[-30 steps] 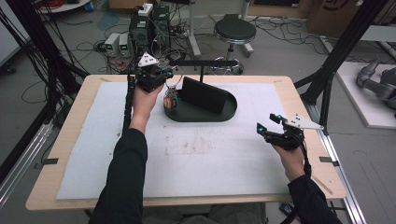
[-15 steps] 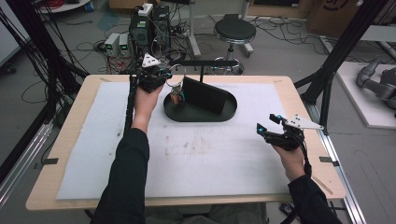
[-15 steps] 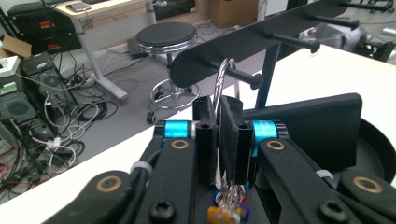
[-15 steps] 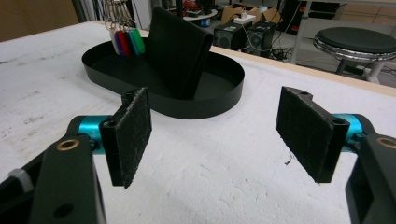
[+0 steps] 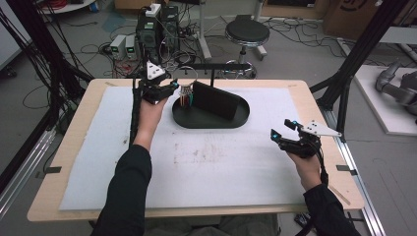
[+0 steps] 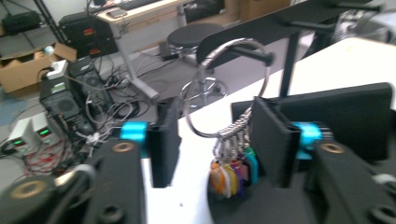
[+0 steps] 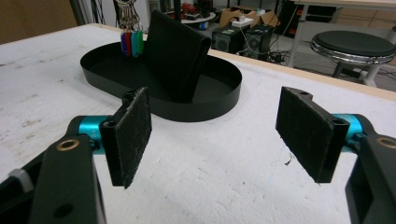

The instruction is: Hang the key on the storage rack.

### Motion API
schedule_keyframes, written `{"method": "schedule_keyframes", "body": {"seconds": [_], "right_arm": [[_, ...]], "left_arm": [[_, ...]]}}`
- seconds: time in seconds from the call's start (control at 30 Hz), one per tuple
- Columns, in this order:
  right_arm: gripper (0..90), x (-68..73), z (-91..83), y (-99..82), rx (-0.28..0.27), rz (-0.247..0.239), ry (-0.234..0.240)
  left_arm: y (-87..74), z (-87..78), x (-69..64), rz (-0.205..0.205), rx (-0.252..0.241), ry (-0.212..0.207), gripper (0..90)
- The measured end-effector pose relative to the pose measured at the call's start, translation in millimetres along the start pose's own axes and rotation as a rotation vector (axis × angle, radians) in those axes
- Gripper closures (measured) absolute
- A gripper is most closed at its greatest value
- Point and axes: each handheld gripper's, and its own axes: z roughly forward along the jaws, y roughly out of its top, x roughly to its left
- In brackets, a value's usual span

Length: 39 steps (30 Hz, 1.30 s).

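A large metal key ring (image 6: 224, 88) with several coloured tags (image 6: 231, 170) hangs from a short black peg (image 6: 254, 56) on a stand. The tags dangle over the left end of a black oval tray (image 5: 211, 120). My left gripper (image 6: 217, 140) is around the ring; its jaws have just been opening and its pads (image 6: 163, 140) stand apart without pressing on the ring. The high view shows this left gripper (image 5: 169, 87) beside the ring (image 5: 186, 81). My right gripper (image 5: 282, 130) hovers open over the table at the right, with nothing between its jaws (image 7: 215, 135).
An upright black block (image 5: 216, 101) stands in the tray, and appears again (image 7: 175, 51) beside the tags (image 7: 130, 42). The stand's horizontal bar (image 5: 216, 66) runs behind the tray. A white mat (image 5: 206, 162) covers the table; a stool (image 5: 247, 33) and electronics stand beyond the far edge.
The left gripper's jaws, shut on the key ring before, have come apart. The ring now hangs on its own from the peg. The right gripper has not moved.
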Motion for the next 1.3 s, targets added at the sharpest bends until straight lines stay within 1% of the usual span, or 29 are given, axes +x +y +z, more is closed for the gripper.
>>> {"method": "schedule_keyframes", "body": {"seconds": [0.07, 0.1, 0.13, 0.2, 0.27, 0.33, 0.4, 0.5, 0.53, 0.6, 0.8, 0.83, 0.9, 1.03, 1.1, 1.2, 1.27, 1.3], "right_arm": [[27.1, -0.6, 0.4, 0.2, -0.004, 0.003, -0.003], [27.1, -1.1, 0.6, 0.2, -0.005, 0.002, -0.004], [27.1, -1.4, 0.5, 0.2, -0.005, 0.003, -0.006], [26.8, -2.0, 0.0, 0.1, -0.004, 0.009, -0.008], [26.7, -2.7, -0.5, 0.1, -0.004, 0.013, -0.011], [26.5, -3.2, -1.1, 0.0, -0.003, 0.017, -0.013], [26.5, -3.4, -1.6, 0.0, -0.003, 0.018, -0.017], [26.4, -3.4, -1.8, 0.1, -0.003, 0.013, -0.021], [26.4, -3.1, -1.9, 0.1, -0.003, 0.010, -0.021], [26.4, -2.6, -2.4, 0.3, -0.001, 0.006, -0.024], [26.4, -2.6, -3.3, 0.4, 0.001, 0.002, -0.038], [26.5, -2.7, -3.8, 0.5, 0.002, 0.003, -0.039], [26.4, -2.6, -4.7, 0.6, 0.003, 0.007, -0.044], [26.4, -3.4, -5.1, 0.8, 0.001, 0.006, -0.052], [26.4, -3.1, -4.6, 1.2, 0.001, 0.006, -0.056], [26.0, -3.0, -3.0, 1.4, 0.006, 0.000, -0.059], [25.8, -3.7, -1.5, 1.1, 0.009, -0.003, -0.060], [25.6, -3.6, -0.6, 0.9, 0.010, 0.001, -0.063]], "left_arm": [[-2.6, -9.1, -2.6, -0.010, -0.017, -0.026, 42.5], [-4.2, -14.4, -3.5, -0.008, -0.024, -0.035, 42.1], [-5.8, -19.5, -4.7, -0.015, -0.035, -0.046, 41.0], [-8.8, -30.0, -5.5, -0.026, -0.040, -0.064, 36.8], [-12.7, -41.8, -6.9, -0.032, -0.054, -0.067, 35.2], [-16.4, -53.9, -7.6, -0.035, -0.063, -0.081, 31.9], [-22.3, -65.2, -9.3, -0.036, -0.072, -0.071, 31.3], [-34.0, -78.8, -11.4, -0.038, -0.062, -0.074, 28.5], [-38.6, -83.4, -11.4, -0.033, -0.060, -0.080, 28.2], [-48.8, -92.2, -12.2, -0.040, -0.064, -0.085, 26.5], [-83.2, -117.0, -12.6, -0.065, -0.054, -0.071, 26.5], [-88.7, -120.8, -11.9, -0.063, -0.048, -0.067, 26.5], [-99.5, -127.5, -9.6, -0.075, -0.050, -0.065, 26.1], [-118.3, -138.9, -2.3, -0.125, -0.064, -0.045, 26.1], [-123.9, -144.1, 2.1, -0.141, -0.065, -0.041, 26.0], [-129.1, -150.6, 7.9, -0.146, -0.077, -0.023, 26.0], [-130.6, -153.4, 11.3, -0.149, -0.076, -0.013, 26.1], [-131.1, -154.1, 12.3, -0.158, -0.080, -0.013, 26.1]]}}
